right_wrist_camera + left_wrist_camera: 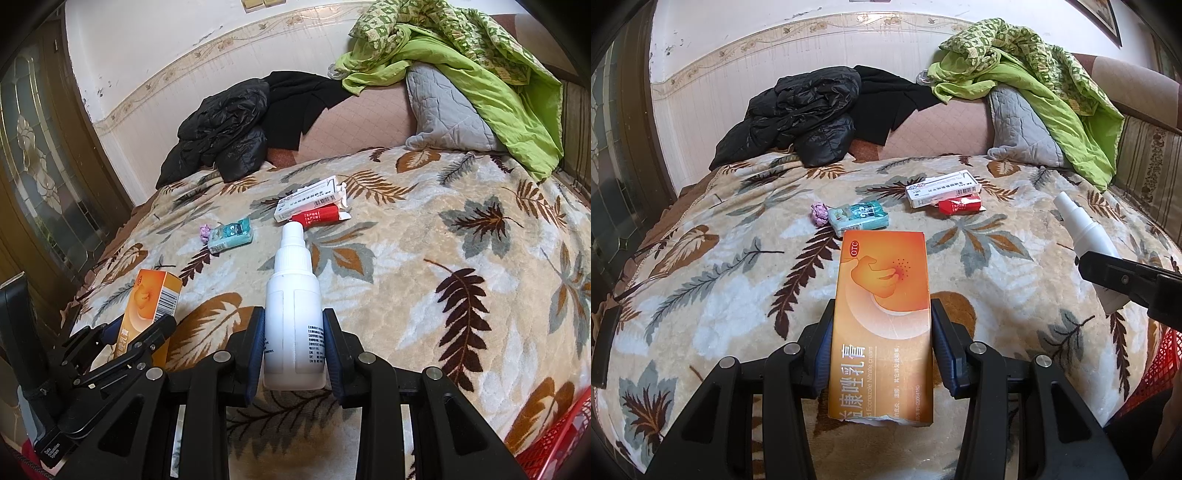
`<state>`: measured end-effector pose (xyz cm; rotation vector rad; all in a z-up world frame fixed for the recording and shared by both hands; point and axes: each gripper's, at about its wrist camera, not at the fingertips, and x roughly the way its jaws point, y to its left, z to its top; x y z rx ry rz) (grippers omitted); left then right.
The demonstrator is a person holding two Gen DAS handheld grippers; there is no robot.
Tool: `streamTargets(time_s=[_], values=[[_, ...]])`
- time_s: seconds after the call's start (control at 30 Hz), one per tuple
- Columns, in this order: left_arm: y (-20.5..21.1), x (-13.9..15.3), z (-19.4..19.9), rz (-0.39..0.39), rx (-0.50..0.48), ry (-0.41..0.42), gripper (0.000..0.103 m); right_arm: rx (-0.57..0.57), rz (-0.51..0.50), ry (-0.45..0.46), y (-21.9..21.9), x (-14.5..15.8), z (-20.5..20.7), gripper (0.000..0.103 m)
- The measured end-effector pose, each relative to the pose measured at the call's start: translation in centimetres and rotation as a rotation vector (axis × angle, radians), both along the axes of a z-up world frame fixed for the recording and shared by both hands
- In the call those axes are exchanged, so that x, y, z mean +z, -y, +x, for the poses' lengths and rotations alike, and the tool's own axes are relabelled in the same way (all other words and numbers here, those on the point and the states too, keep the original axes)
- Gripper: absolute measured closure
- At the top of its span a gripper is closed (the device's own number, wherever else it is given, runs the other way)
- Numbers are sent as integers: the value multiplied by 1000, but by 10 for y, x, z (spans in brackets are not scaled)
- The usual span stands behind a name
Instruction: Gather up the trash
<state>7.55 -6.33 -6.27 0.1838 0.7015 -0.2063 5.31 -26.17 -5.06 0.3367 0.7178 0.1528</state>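
My left gripper (882,350) is shut on an orange medicine box (882,314), held lengthwise above the leaf-patterned blanket (720,266); the same box (147,306) shows at the left of the right wrist view. My right gripper (293,347) is shut on a white spray bottle (293,314), nozzle pointing away; that bottle (1086,236) appears at the right edge of the left wrist view. Farther back on the blanket lie a teal tissue pack (857,218) (231,233), a small crumpled purple wad (819,213) (204,232), a white box (942,187) (308,201) and a red packet (960,205) (319,215).
A black jacket (798,114) and black cloth lie at the back left, a green quilt (1034,74) and grey pillow (1019,129) at the back right. A red mesh basket (554,443) (1156,369) sits at the lower right. A dark glazed door (37,166) stands left.
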Motion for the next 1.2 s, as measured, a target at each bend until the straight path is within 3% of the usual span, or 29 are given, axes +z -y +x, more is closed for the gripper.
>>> streamTargets(time_s=[0.23, 0.43, 0.67, 0.97, 1.2], values=[[12, 5, -3, -33, -88, -10, 58, -4, 12, 5, 6, 6, -15, 71], [27, 3, -10, -82, -218, -55, 58, -30, 74, -21, 22, 8, -33, 71], [49, 6, -29, -71, -327, -42, 58, -101, 112, -43, 58, 12, -79, 71], [94, 25, -53, -99, -461, -90, 58, -280, 159, -47, 131, 17, -146, 71], [172, 53, -80, -158, -670, -167, 58, -469, 184, -49, 199, 11, -200, 71]])
